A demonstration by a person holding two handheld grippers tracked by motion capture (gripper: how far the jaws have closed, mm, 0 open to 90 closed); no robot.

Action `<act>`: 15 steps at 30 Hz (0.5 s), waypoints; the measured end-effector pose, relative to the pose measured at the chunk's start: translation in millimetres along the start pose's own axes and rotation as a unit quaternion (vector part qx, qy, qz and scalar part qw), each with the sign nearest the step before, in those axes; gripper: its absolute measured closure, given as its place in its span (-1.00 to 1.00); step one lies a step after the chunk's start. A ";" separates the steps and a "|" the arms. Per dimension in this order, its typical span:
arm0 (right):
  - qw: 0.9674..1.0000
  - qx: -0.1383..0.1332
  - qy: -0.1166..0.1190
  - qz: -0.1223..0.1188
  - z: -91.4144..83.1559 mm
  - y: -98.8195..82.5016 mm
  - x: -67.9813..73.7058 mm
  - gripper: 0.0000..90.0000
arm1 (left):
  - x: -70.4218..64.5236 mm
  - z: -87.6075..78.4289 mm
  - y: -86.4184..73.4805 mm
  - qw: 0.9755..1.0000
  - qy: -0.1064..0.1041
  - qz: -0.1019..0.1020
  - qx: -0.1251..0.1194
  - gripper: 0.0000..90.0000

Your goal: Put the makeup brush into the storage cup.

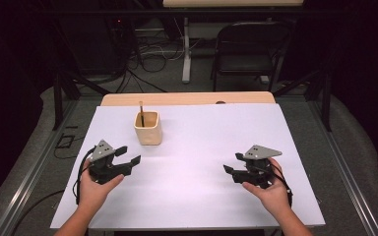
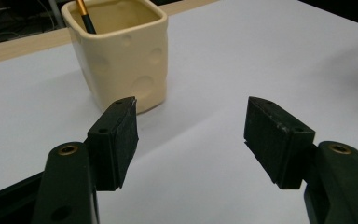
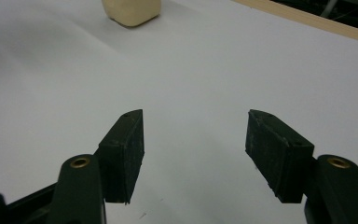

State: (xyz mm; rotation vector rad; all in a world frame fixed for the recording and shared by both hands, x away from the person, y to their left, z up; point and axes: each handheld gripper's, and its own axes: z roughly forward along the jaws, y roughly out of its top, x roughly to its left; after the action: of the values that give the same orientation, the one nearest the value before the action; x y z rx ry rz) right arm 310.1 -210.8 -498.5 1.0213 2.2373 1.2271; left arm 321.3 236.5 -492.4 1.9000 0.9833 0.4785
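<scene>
- Currently, both tools are being held low over the white sheet point(image 1: 202, 147) with nothing between their jaws: the left gripper point(image 1: 128, 156) and the right gripper point(image 1: 231, 164) are each being kept spread apart, empty.
- The cup point(image 1: 148, 129) is being shown upright on the far left part of the sheet, near the left gripper and well apart from the right one. In the left gripper view, the cup point(image 2: 121, 56) is being seen just beyond the left-hand jaw, not touching it.
- A pencil point(image 1: 141, 112) is being carried inside the cup, leaning against its far-left corner, with its top projecting above the rim.
- The cup is being judged as glazed ceramic: stiff, fairly heavy, smooth enough to slip, and breakable if dropped. A hold across two opposite flat walls, or over one wall at the rim, is being advised.
- The pencil is being judged light and rigid; a hold on the projecting end is being advised.
- Nothing is being seen between either gripper and the cup. A wooden table edge point(image 1: 187, 98) is being shown behind the sheet, and a chair point(image 1: 248, 49) and cables are being shown farther back, out of the working area.
</scene>
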 end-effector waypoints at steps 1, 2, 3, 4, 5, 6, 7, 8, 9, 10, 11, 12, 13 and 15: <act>1.000 0.001 -0.001 -0.001 -0.6 -0.6 -0.4 -0.18 | 0.3 -0.3 -1.2 1.000 0.001 0.001 0.004 -0.22; 1.000 0.001 -0.001 0.001 -1.2 -1.4 -0.5 -0.18 | 0.4 -0.5 -2.5 1.000 0.001 0.001 0.007 -0.22; 1.000 0.005 0.000 0.002 -1.9 -2.2 -1.1 -0.18 | 0.5 -0.6 -3.9 1.000 0.002 0.001 0.010 -0.22; 1.000 0.006 -0.002 0.003 -2.2 -3.3 -1.5 -0.19 | 0.4 -0.8 -5.0 1.000 0.004 0.001 0.016 -0.22; 1.000 0.013 -0.003 0.002 -3.0 -4.3 -2.1 -0.19 | 0.6 -1.1 -6.2 1.000 0.007 0.005 0.020 -0.22; 1.000 0.013 -0.003 0.003 -2.9 -5.8 -2.7 -0.19 | 0.5 -1.4 -7.5 1.000 0.007 0.003 0.021 -0.22; 1.000 0.019 -0.006 0.006 -3.6 -7.0 -3.1 -0.18 | 0.9 -2.0 -8.7 1.000 0.006 0.002 0.022 -0.22; 1.000 0.019 -0.007 0.006 -3.9 -8.5 -3.8 -0.18 | 1.5 -2.7 -9.7 1.000 0.006 0.002 0.027 -0.22; 1.000 0.023 -0.009 0.011 -4.7 -9.7 -3.9 -0.19 | 1.7 -2.9 -10.9 1.000 0.006 0.000 0.029 -0.22; 1.000 0.028 -0.009 0.010 -5.3 -10.8 -4.8 -0.18 | 2.3 -3.8 -12.0 0.999 0.006 0.000 0.032 -0.22; 0.999 0.031 -0.010 0.011 -5.9 -11.9 -5.0 -0.18 | 2.5 -4.3 -13.2 0.999 0.006 -0.004 0.034 -0.22; 0.999 0.031 -0.012 0.012 -6.4 -13.2 -5.2 -0.18 | 2.9 -4.7 -14.2 0.999 0.007 -0.005 0.039 -0.22; 0.999 0.036 -0.012 0.012 -7.3 -14.1 -5.8 -0.18 | 3.4 -5.2 -15.3 0.999 0.007 -0.004 0.042 -0.21; 0.999 0.040 -0.013 0.012 -8.0 -16.2 -6.1 -0.18 | 3.8 -6.3 -17.2 0.999 0.010 -0.005 0.045 -0.21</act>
State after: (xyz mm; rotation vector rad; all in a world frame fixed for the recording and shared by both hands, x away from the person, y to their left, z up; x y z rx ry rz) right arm 302.4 -225.5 -507.9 1.0905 2.2768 1.1353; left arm 311.9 247.5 -504.2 1.9727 1.0429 0.4549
